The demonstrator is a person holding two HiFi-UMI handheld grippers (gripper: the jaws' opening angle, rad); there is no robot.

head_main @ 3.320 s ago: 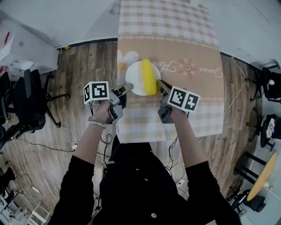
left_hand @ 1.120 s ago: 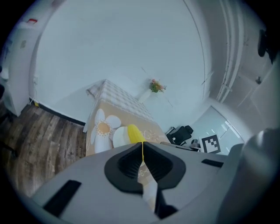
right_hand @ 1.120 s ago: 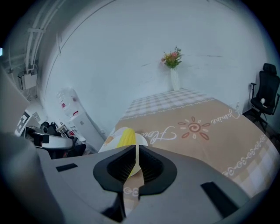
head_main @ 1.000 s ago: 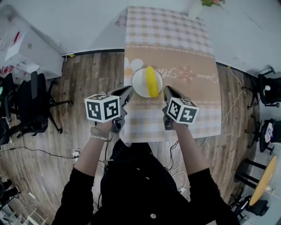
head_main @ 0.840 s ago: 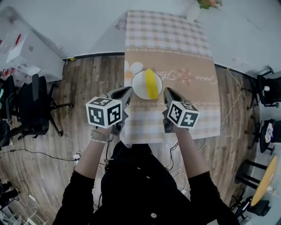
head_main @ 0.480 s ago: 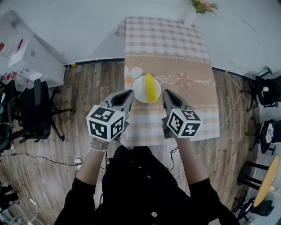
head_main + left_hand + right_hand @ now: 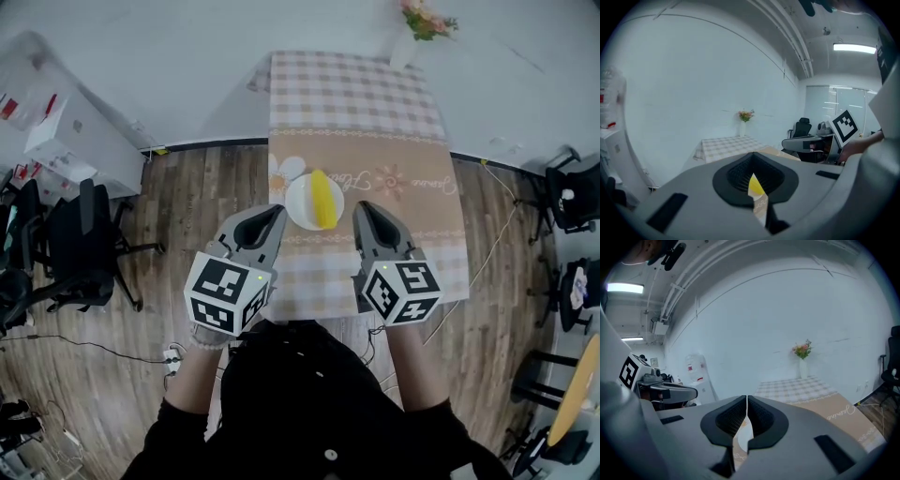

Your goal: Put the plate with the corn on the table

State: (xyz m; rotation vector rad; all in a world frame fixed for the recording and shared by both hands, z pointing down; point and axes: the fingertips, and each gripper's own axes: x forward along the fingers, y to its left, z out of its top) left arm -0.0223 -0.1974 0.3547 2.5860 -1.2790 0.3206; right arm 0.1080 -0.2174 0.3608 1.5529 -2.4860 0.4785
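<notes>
A white plate (image 7: 302,202) carrying a yellow corn cob (image 7: 323,197) rests on the table (image 7: 375,159), on the beige band of its checked cloth near the front edge. Both grippers hover nearer the person than the plate, clear of it. My left gripper (image 7: 273,213) is shut with nothing held; in the left gripper view its jaws (image 7: 752,157) meet and only a sliver of corn (image 7: 753,185) shows through the gap. Off the plate's right side, my right gripper (image 7: 363,207) is shut and empty, its tips (image 7: 746,398) pressed together.
A vase of flowers (image 7: 413,33) stands at the table's far end. Black office chairs (image 7: 80,234) and a white cabinet (image 7: 80,141) are on the left. More chairs (image 7: 574,192) and a round yellow table (image 7: 570,384) are on the right. Cables lie on the wooden floor (image 7: 187,178).
Both grippers have drawn back from the plate's rim toward the person and risen toward the camera. The plate with the corn stays on the table.
</notes>
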